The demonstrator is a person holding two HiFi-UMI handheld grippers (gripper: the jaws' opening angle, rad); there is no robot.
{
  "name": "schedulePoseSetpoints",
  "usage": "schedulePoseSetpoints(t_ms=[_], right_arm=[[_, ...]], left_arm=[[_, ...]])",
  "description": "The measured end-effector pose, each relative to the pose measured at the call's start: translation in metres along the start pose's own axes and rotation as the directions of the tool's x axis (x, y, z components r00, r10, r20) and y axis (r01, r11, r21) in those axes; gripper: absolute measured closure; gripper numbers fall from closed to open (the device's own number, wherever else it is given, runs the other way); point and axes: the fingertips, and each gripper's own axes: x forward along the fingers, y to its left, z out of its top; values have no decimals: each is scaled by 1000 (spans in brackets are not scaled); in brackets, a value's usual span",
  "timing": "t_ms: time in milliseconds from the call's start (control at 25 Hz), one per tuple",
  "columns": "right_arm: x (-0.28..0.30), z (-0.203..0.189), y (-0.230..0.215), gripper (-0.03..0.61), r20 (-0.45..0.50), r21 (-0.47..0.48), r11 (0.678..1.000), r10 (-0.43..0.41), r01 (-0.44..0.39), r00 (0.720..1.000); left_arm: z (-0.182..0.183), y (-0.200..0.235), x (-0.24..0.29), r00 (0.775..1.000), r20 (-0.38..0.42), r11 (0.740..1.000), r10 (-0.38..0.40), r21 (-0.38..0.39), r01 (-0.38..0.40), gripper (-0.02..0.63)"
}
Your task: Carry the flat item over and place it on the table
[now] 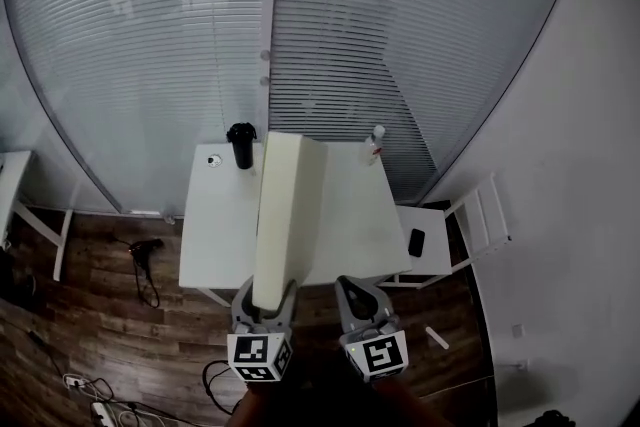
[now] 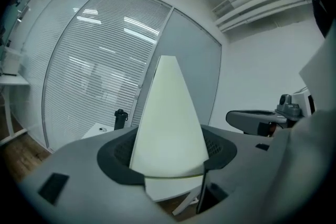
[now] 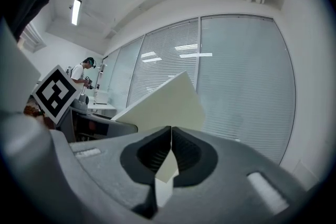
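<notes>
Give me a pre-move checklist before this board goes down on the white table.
1. Left gripper grip on the board: ok, its jaws clamp the board's near edge.
2. Right gripper free: ok, its jaws are together with nothing between them, beside the board.
3. Landing spot on the table: ok, the visible front is bare; a black bottle and a clear bottle stand at the back edge.
4. Board lying flat: not ok, it stands on edge.
5. Board's gap to the bottles: cannot tell, depth is unclear.
</notes>
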Motion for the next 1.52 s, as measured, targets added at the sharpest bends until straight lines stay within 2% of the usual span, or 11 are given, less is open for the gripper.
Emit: schedulePoseSetpoints(t_ms=[200,480,840,960,1200,1520], right_arm=[[27,-12,-20,577,3,12,1000,-6,6,1000],[91,-29,-77,578,3,62,998,14,-14,1000],[172,-67,-138,577,-17,142,986,95,-92,995],[187,-81,-140,577,-15,155,978,141,-137,990],[202,-98,-129,577,-56,164,961,232,-221,971],[217,-115,-127,578,-78,151,967,217,-203,973]], left_arm=[[0,14,23,1000,-20,1000,21,13,-21,336],[-5,29,88,993,-92,996,73,59,-68,336],[-44,45,171,964,-217,984,154,122,-130,334],[-51,50,184,952,-240,978,192,121,-167,333],[-76,64,204,935,-288,975,206,146,-170,331],[-91,77,235,937,-302,981,173,135,-138,331]])
